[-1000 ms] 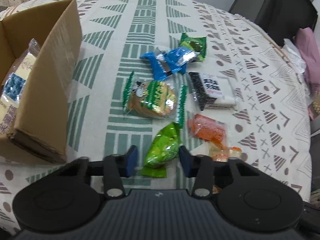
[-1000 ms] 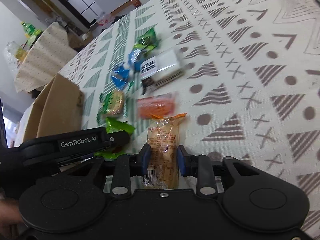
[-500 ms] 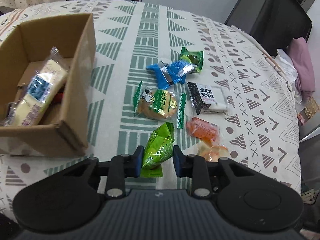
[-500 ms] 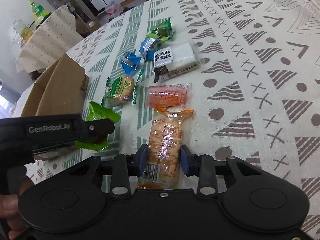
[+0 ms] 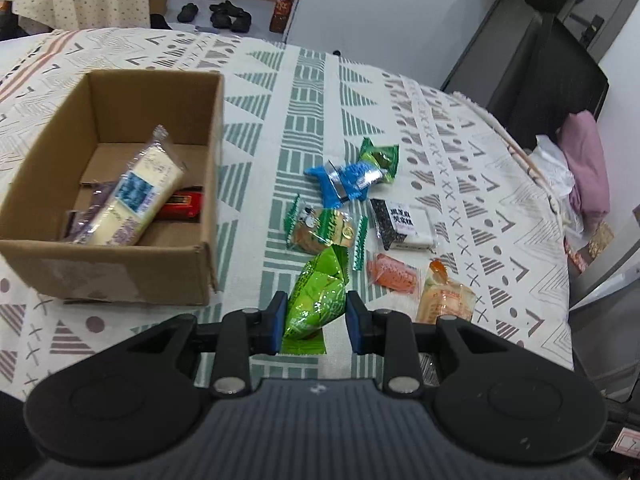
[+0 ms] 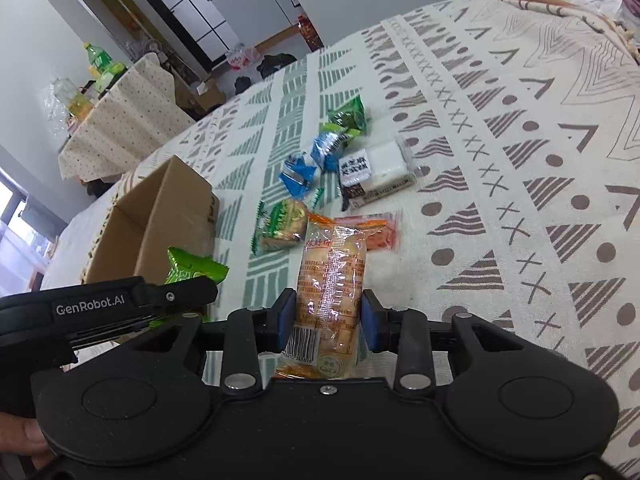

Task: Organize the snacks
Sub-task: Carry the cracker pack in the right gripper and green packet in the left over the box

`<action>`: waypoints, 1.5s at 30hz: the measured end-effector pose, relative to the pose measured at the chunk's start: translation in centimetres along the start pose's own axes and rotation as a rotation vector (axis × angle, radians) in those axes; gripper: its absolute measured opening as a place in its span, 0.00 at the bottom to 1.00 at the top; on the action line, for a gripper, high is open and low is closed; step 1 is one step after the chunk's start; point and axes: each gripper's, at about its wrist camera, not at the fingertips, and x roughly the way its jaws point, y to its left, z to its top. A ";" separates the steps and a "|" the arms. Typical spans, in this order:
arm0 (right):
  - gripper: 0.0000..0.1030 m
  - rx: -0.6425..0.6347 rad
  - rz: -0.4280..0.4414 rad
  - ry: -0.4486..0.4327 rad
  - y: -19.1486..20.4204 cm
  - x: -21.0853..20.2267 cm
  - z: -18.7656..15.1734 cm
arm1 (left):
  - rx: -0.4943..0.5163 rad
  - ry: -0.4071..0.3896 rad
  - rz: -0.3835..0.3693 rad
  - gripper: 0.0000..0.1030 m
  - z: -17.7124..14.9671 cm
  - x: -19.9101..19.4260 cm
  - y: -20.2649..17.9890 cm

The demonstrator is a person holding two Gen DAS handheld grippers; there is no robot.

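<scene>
Snacks were partly boxed: a few lay in the cardboard box (image 5: 132, 272), five remained on the tablecloth (image 5: 256, 160), while the left gripper (image 5: 316, 322) clamped a green packet (image 5: 316, 300) and the right gripper (image 6: 328, 320) an orange-wrapped cake (image 6: 330, 280).

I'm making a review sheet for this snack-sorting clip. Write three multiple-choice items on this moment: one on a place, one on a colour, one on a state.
1. Where does the red packet lie?
A. in the cardboard box
B. on the tablecloth
C. between the right tool's fingers

2. What colour is the packet in the left tool?
A. blue
B. green
C. white

3. What is the right tool doing?
A. open and bare
B. shut on the orange-ended biscuit pack
C. inside the box

Key: 1 A, it shows by the box's right wall; 2 B, the green packet sits between the blue pads; 3 B, both pads press the pack's sides.
</scene>
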 end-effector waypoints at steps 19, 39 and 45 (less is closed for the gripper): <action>0.33 -0.080 0.055 -0.057 6.9 -1.6 1.3 | -0.102 -0.123 0.003 0.29 2.3 -5.2 4.5; 0.33 -0.199 0.097 -0.045 15.9 1.6 4.0 | -0.228 -0.187 0.040 0.29 5.6 -7.0 12.0; 0.33 -0.222 0.102 -0.028 18.1 3.1 4.7 | -0.259 -0.180 0.043 0.29 6.3 -6.8 14.1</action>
